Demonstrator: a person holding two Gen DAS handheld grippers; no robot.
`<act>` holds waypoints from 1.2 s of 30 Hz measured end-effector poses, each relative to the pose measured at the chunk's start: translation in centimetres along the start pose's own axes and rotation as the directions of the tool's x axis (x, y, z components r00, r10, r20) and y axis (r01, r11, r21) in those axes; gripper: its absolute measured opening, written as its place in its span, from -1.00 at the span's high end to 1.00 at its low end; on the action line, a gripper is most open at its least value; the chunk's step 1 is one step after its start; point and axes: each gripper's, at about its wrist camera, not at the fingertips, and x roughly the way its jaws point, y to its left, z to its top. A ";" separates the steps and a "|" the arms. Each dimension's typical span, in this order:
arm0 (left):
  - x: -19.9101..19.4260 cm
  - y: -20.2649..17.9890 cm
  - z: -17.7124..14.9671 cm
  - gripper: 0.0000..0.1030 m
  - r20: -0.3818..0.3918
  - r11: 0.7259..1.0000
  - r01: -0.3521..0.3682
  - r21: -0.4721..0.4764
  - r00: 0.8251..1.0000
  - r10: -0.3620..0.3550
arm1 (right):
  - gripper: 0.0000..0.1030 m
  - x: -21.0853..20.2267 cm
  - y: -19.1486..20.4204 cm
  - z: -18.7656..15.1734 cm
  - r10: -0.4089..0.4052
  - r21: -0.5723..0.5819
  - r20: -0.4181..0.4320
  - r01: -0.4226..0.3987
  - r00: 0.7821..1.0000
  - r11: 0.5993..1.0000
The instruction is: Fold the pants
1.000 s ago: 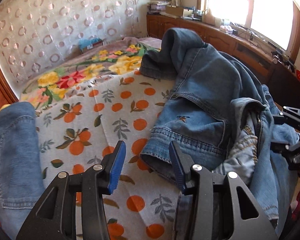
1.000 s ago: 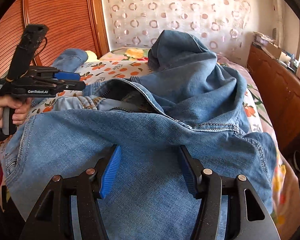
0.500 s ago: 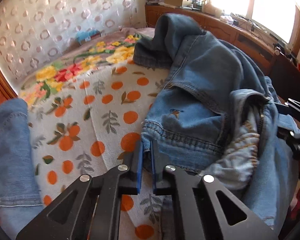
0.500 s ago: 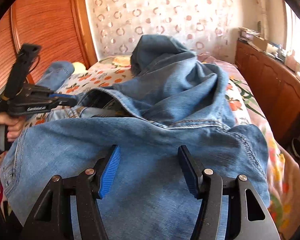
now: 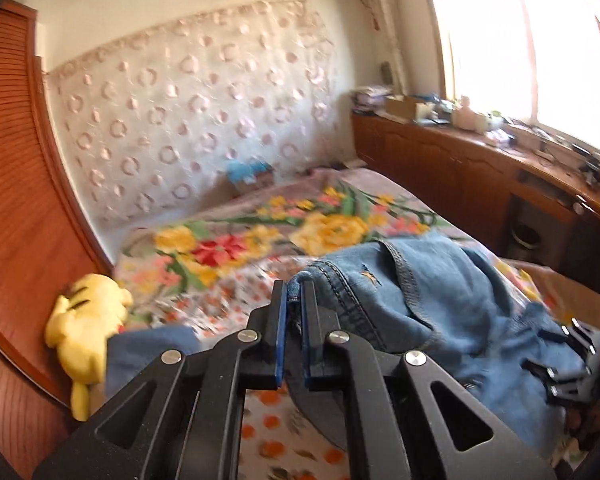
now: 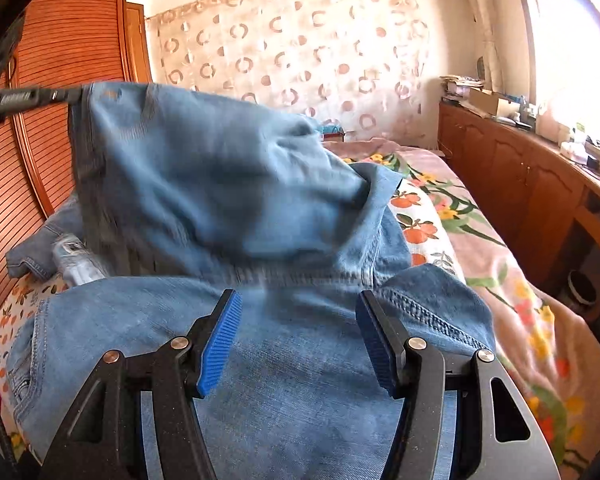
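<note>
Jeans point(image 6: 228, 184) of light blue denim, waistband hem clamped in left tongs point(image 5: 294, 332), right tongs point(image 6: 300, 336) apart above them.

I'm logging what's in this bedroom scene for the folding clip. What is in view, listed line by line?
jeans: one pair, blue denim, on the bed, one end lifted
bedspread: one, floral with oranges, covering the bed
plush toy: one, yellow, at the bed's left edge by the wooden panel
curtain: one, pale with ring pattern, behind the bed
cabinet: one, brown wood, under the window, clutter on top
left gripper: black, blue pads, shut on the jeans' hem
right gripper: black, blue pads, open over the jeans
</note>
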 end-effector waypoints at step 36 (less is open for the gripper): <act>2.8 -3.8 -16.4 0.30 -0.244 0.963 0.253 -0.088 0.932 -0.267 | -0.19 0.6 1.6 2.3 -0.037 -0.050 -0.064 0.034 0.997 0.998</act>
